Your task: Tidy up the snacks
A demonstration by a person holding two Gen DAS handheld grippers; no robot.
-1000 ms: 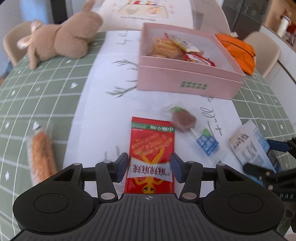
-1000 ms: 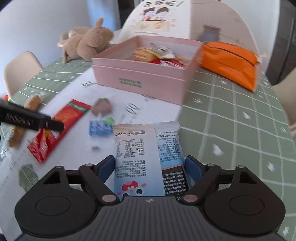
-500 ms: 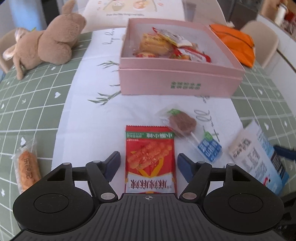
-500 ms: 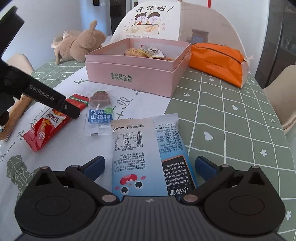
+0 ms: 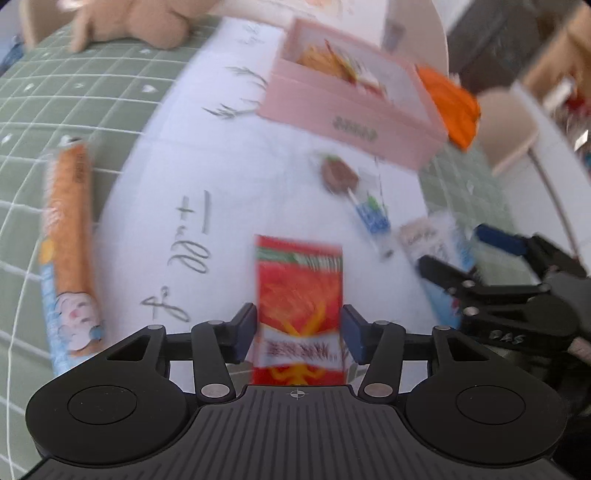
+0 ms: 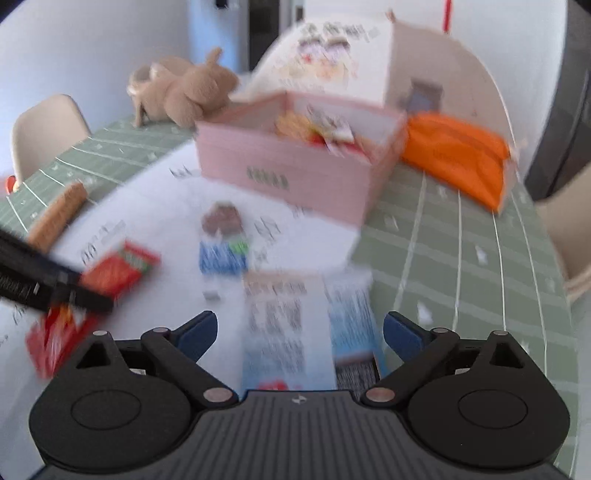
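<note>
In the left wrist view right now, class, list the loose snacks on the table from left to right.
Long orange snack stick → red snack packet → chocolate lollipop → blue-and-white snack packet.

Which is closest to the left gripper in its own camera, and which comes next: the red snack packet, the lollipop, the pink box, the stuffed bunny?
From the left gripper, left wrist view:
1. Red snack packet, right between its fingers.
2. Lollipop, ahead, a bit right.
3. Pink box, behind the lollipop.
4. Stuffed bunny, far back on the left.

four loose snack packets [image 5: 299, 310]; one pink box [image 5: 347, 118]; one plush toy [image 6: 184, 96]
</note>
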